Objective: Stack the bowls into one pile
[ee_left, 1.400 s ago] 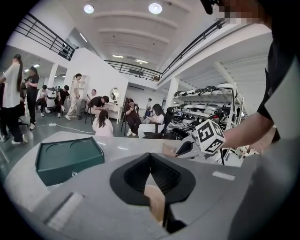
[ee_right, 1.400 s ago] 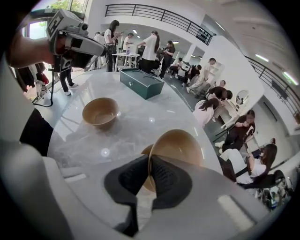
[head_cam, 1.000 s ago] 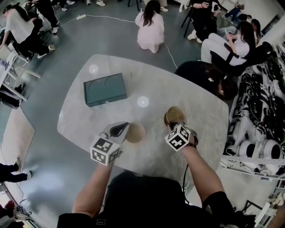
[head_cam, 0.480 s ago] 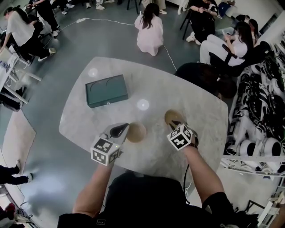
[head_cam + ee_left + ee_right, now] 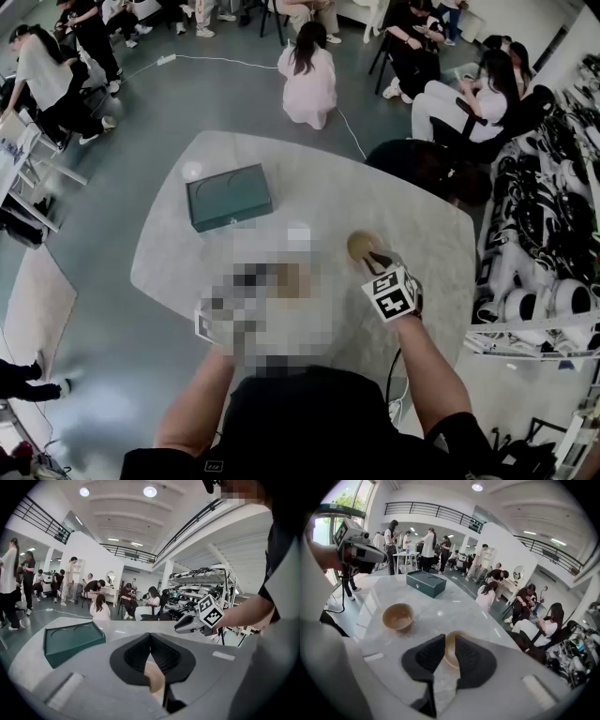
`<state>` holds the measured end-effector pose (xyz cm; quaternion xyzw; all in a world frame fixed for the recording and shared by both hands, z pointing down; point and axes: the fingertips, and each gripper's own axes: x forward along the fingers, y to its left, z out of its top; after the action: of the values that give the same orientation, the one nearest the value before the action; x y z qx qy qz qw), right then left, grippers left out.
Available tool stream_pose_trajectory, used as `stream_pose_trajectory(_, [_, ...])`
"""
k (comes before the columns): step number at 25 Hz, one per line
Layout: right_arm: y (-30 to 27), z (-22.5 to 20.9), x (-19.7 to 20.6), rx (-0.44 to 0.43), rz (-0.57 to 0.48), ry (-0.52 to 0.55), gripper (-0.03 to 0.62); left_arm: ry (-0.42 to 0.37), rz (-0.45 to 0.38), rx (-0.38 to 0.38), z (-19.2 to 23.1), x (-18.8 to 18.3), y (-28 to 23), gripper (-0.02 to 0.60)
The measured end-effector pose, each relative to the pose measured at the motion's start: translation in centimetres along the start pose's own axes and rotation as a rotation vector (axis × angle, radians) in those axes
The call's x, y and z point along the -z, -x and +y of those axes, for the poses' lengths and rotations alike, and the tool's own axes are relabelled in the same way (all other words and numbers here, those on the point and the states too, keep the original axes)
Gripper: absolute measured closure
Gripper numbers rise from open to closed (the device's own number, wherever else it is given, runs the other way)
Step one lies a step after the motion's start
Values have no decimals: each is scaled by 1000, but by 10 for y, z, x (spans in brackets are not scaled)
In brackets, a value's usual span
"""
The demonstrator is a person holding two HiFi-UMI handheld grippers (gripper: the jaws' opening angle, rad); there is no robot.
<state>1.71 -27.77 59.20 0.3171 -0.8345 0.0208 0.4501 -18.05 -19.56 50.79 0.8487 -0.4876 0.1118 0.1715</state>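
A: Marble table (image 5: 309, 187) first: where do the bowls sit?
B: Side by side, not touching. The right bowl (image 5: 362, 246) lies just beyond and below the right gripper (image 5: 449, 641). Its jaws have just been opening and stand a little apart. The rim shows through the gap, unpressed. The left bowl (image 5: 398, 616) lies leftward, near the left gripper (image 5: 150, 639), whose jaws are closed together
A: Which one travels?
B: Probably either, since the gap to cross runs left to right

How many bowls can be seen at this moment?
2. One tan round bowl sits on the pale marble table, left in the right gripper view; the other tan bowl lies just beyond the right gripper's parted jaws. No others appear hidden.
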Motion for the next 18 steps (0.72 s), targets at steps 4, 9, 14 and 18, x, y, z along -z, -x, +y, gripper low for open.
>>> stream_pose_trajectory(4, [35, 17, -20, 22, -132, -106, 525, -22, -20, 26, -1, -1, 23, 571])
stream_pose_trajectory(9, [85, 37, -35, 71, -239, -199, 534, -56, -42, 71, -4, -5, 46, 571])
stream_pose_trajectory(14, [128, 50, -31, 122, -324, -297, 543, -84, -54, 115, -17, -6, 55, 571])
stream_pose_trajectory(18, [155, 55, -22, 158, -397, -385, 557, -80, -61, 132, -27, -4, 57, 571])
